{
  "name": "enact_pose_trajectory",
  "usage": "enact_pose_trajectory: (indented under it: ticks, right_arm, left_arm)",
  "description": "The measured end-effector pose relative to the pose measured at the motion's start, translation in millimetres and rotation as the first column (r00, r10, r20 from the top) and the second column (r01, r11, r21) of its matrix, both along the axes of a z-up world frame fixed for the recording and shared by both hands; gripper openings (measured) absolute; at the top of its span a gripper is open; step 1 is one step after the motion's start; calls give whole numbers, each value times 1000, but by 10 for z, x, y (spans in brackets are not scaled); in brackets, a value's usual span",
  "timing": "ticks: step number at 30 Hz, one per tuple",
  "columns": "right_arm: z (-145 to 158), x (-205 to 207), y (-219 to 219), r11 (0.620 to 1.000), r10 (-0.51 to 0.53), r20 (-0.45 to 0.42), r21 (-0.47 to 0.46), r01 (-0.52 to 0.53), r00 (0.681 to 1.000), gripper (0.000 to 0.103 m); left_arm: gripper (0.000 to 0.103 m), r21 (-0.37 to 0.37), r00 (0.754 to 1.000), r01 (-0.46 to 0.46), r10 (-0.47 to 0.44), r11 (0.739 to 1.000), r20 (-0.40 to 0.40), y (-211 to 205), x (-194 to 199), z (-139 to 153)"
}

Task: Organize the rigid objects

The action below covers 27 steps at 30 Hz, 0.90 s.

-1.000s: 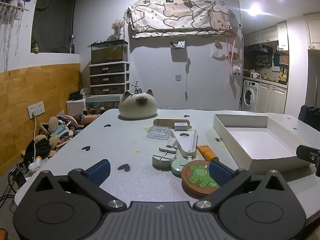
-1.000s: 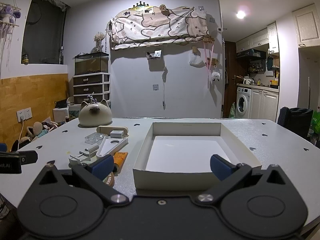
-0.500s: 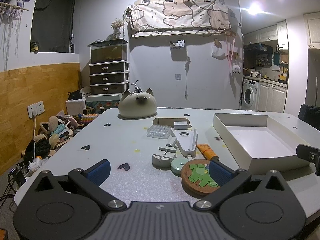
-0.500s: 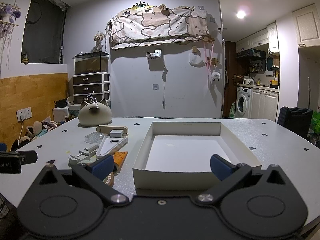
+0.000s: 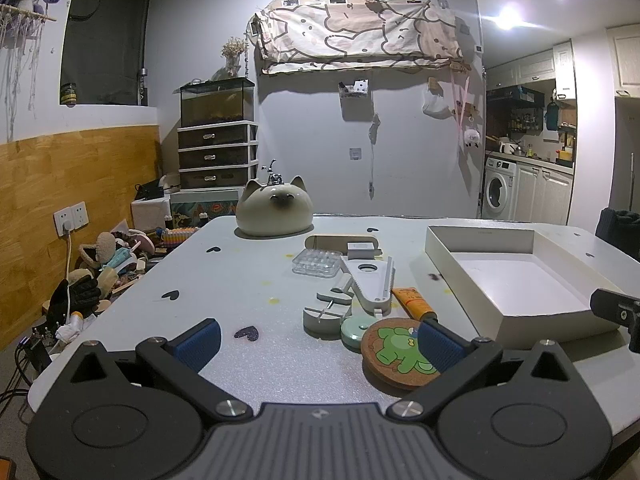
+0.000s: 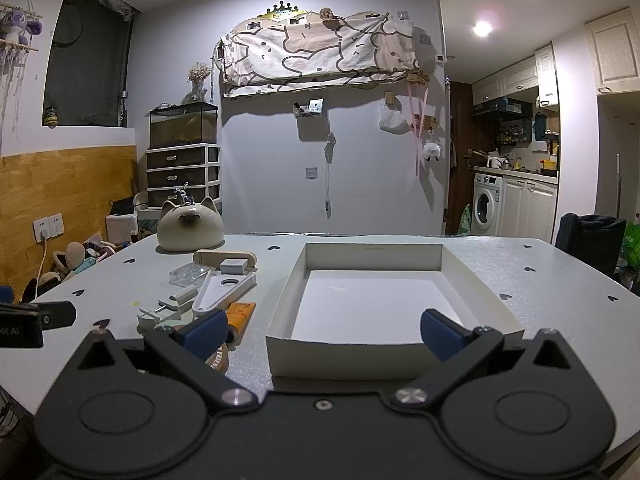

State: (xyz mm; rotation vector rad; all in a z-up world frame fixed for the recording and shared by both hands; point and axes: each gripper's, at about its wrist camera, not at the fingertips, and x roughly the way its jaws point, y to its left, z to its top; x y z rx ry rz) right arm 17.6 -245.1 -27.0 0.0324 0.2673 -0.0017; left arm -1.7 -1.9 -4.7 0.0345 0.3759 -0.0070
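A cluster of small items lies mid-table: a round cork coaster with a green frog [image 5: 400, 350], a mint disc [image 5: 354, 329], a grey round piece [image 5: 326, 316], an orange tube [image 5: 412, 302], a white serrated tool [image 5: 370, 282], a clear blister tray [image 5: 316, 262] and a beige flat case [image 5: 340, 242]. An empty white box [image 5: 508, 280] stands to their right. My left gripper [image 5: 316, 344] hovers open just before the coaster. My right gripper [image 6: 320, 332] is open in front of the white box [image 6: 372, 300], the orange tube [image 6: 240, 314] beside its left finger.
A cat-shaped ceramic pot [image 5: 274, 210] sits at the table's far left. The table [image 5: 224, 280] has small heart stickers. Left of it, clutter lies on the floor [image 5: 100, 264]. Drawers with a fish tank [image 5: 218, 152] and a washing machine [image 5: 498, 194] stand behind.
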Motion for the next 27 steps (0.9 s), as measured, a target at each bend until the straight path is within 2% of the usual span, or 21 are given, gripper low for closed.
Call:
enact_pose_trajectory:
  ticks: [27]
  right_arm:
    - [-30,21,13,1000,2,-1,0,-2,1000,103]
  left_arm:
    - [103,0,1000,0,0,1000,-3,-4,2,3]
